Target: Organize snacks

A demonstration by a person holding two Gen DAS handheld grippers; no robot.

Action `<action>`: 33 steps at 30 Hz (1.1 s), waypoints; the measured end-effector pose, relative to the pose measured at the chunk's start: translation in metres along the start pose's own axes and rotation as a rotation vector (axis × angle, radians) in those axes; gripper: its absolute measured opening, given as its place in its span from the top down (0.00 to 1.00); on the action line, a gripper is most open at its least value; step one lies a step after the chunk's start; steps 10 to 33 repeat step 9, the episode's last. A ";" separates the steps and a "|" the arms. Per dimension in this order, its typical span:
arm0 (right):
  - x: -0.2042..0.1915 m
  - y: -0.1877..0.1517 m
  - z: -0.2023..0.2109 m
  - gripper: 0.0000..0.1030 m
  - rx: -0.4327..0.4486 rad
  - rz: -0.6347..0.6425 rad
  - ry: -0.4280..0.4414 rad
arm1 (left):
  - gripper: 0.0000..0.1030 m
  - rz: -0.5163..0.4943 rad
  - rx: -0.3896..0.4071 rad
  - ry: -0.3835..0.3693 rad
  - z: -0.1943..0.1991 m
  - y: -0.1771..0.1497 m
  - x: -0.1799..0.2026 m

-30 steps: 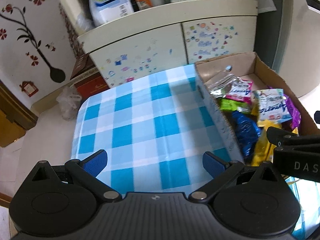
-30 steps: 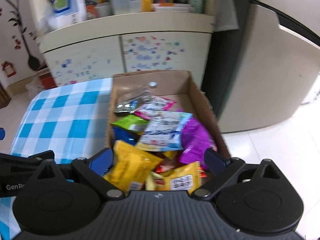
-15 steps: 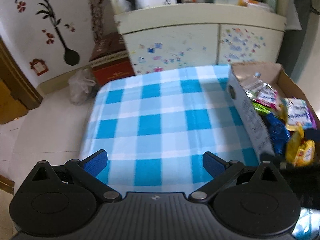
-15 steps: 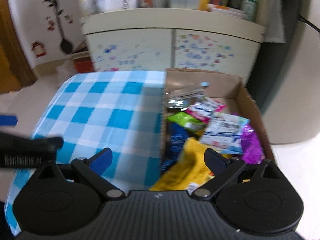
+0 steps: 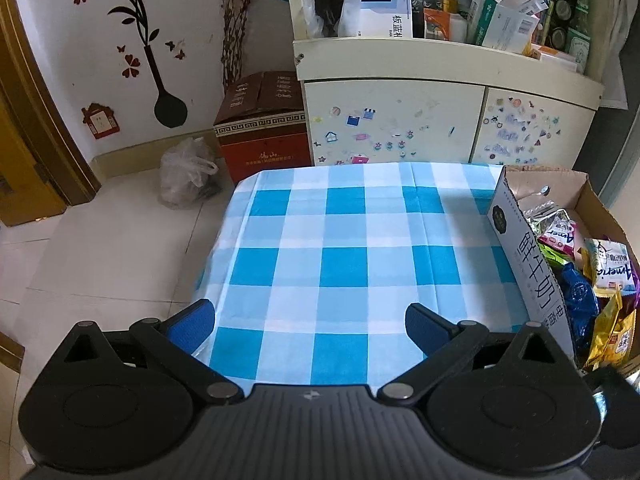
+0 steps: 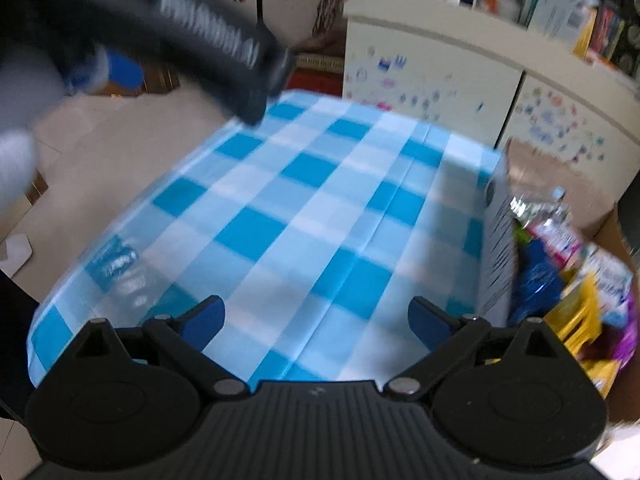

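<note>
Snack packets (image 5: 576, 276): piled loose in the cardboard box (image 5: 528, 264) at the right edge of the bench (image 5: 340, 248); none on the checked cloth.
Handling (judged): light, soft, crinkly film bags; slippery, contents likely crushable.
Grasp point: pinch a flat sealed end or corner, not the puffed middle.
Left gripper (image 5: 310, 322): fingers spread wide, holding nothing, above the bench's near edge.
Right gripper (image 6: 316, 322): fingers apart, empty (view blurred); box to its right.
</note>
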State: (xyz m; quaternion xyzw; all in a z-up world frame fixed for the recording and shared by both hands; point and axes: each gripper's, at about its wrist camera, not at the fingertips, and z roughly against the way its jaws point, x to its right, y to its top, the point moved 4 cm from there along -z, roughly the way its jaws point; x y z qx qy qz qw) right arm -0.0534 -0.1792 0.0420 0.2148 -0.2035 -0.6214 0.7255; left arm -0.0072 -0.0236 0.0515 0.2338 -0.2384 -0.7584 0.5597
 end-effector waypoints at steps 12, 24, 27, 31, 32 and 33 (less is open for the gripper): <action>0.007 -0.017 -0.035 0.05 0.018 -0.142 -0.076 | 0.00 0.000 -0.001 -0.021 0.000 -0.003 -0.004; 0.007 -0.017 -0.035 0.05 0.018 -0.142 -0.076 | 0.00 0.000 -0.001 -0.021 0.000 -0.003 -0.004; 0.007 -0.017 -0.035 0.05 0.018 -0.142 -0.076 | 0.00 0.000 -0.001 -0.021 0.000 -0.003 -0.004; 0.007 -0.017 -0.035 0.05 0.018 -0.142 -0.076 | 0.00 0.000 -0.001 -0.021 0.000 -0.003 -0.004; 0.007 -0.017 -0.035 0.05 0.018 -0.142 -0.076 | 0.00 0.000 -0.001 -0.021 0.000 -0.003 -0.004; 0.007 -0.017 -0.035 0.05 0.018 -0.142 -0.076 | 0.00 0.000 -0.001 -0.021 0.000 -0.003 -0.004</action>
